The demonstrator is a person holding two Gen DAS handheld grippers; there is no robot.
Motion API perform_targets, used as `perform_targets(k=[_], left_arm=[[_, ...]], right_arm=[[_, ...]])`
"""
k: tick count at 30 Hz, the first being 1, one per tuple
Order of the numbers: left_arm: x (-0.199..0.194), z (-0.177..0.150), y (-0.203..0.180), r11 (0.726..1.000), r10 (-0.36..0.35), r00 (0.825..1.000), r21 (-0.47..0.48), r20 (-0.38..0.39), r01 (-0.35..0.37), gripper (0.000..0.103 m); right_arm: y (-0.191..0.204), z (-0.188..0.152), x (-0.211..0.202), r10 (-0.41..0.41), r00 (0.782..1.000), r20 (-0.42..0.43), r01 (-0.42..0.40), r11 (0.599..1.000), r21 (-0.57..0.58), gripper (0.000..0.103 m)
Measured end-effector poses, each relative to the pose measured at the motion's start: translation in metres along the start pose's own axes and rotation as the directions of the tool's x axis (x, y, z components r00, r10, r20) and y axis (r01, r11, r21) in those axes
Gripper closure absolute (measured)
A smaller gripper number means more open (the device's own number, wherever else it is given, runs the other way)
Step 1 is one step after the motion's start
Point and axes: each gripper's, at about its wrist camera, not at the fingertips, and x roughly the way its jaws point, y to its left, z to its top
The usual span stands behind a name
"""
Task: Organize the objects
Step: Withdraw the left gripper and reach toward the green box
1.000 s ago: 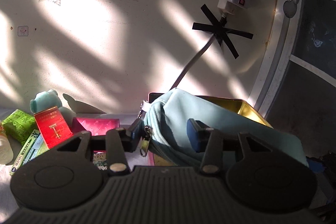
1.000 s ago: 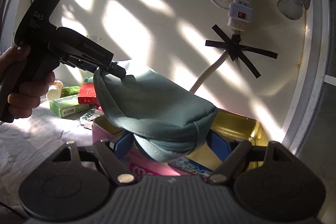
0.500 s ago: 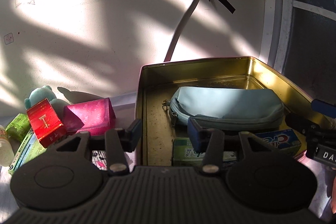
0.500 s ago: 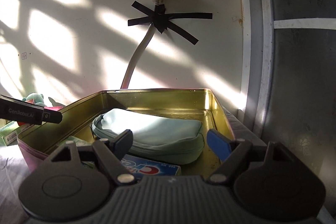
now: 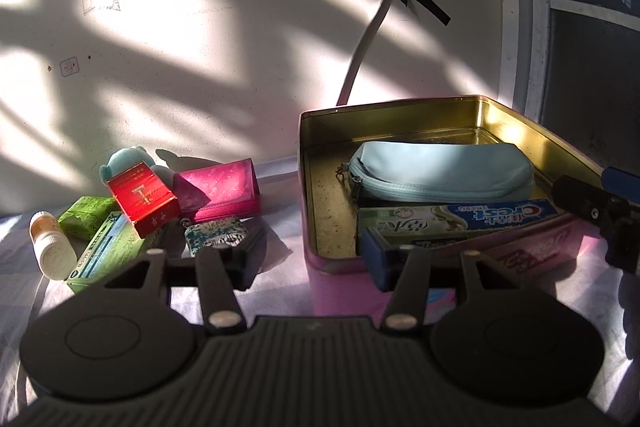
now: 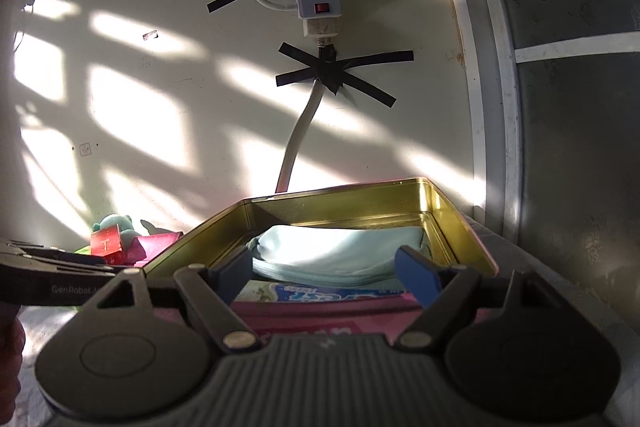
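Now, pouch: my pale blue zipped pouch [image 5: 442, 173] lies flat inside the gold-lined tin [image 5: 400, 115], toward its back wall.
Toothpaste: two boxes [image 5: 460, 221] sit in front of it, probably touching it.
Left claw [image 5: 310, 259]: jaws opening, nothing between them.
Right claw [image 6: 326, 273]: spread wide, empty.
Worktop: red box [image 5: 142, 197] and magenta purse [image 5: 220, 189] lie left of the tin.

Glossy metal tin [image 5: 440, 115], cloth pouch [image 5: 444, 167]
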Motion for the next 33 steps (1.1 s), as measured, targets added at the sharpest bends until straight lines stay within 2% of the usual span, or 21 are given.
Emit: perform_targets(k=[6,15,20,33], left_arm=[[-0.013,-0.013,0.016,1.000,0.027,1.000,-0.001,0.013,-0.027,0.045],[-0.013,-0.036,0.065,0.992,0.107,0.993,-0.057,-0.039,-0.109,0.044],[-0.016,-0.048,0.094,0.983,0.154,0.986,-0.091,-0.058,-0.159,0.041],[-0.016,-0.077,0.153,0.953,0.231,0.966,-0.172,-0.115,-0.248,0.041]], right_arm=[[0.020,-0.005,-0.010,0.031,0.999,-0.014,-0.031,1.000,0.003,0.022],[0.072,-0.012,-0.012,0.112,0.992,-0.051,-0.116,0.989,-0.091,0.022],[0.100,-0.017,-0.011,0.157,0.984,-0.079,-0.167,0.977,-0.136,0.022],[0.163,-0.031,-0.006,0.253,0.954,-0.158,-0.286,0.928,-0.239,0.022]])
